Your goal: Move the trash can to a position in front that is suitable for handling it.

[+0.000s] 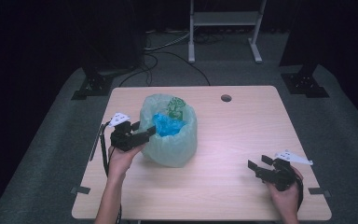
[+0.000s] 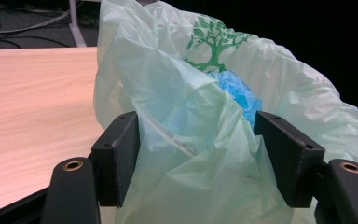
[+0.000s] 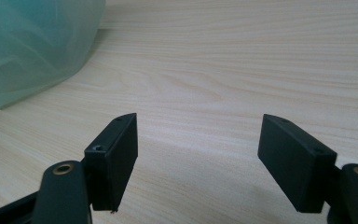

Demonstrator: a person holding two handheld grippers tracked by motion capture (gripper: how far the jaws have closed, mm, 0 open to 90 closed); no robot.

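Straddling the rim of the green bag (image 1: 170, 135), left of table (image 1: 233, 186) centre, the left gripper (image 2: 196, 154) gapes wide. Closing carelessly may tear film. Right gripper (image 3: 198, 154), at four o'clock, is wide, empty.

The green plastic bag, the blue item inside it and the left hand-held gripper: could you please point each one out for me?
green plastic bag (image 1: 173, 148): high view, on its near outer wall.
blue item (image 1: 167, 125): high view, on its crumpled top inside the bag.
left hand-held gripper (image 2: 196, 156): left gripper view, midway between its fingertips, bag film there.
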